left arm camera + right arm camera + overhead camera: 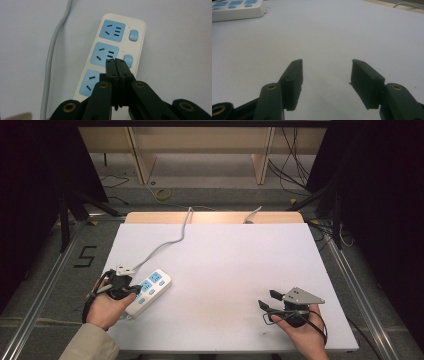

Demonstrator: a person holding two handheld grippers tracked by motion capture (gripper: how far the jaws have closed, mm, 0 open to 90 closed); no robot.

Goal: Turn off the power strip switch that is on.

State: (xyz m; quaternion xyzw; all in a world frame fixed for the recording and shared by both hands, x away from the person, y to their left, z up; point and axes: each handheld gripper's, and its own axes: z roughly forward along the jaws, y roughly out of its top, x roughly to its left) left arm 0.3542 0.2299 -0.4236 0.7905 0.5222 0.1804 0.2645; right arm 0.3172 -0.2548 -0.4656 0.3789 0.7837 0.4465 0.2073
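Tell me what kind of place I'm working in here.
Probably a lab recording rig: a white-topped table between aluminium rails, black curtains on both sides, loose cables on the floor.

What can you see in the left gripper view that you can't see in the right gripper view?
The left gripper view alone looks straight down on the power strip's blue sockets and its two blue switch buttons, with the grey cable running beside it. The left gripper is shut, its tips over the middle socket.

The right gripper view alone has the right gripper wide open over bare white table, plus the table's wooden far edge in the corner.

Both share the white tabletop and the power strip, which sits far off in the right gripper view's top left corner.
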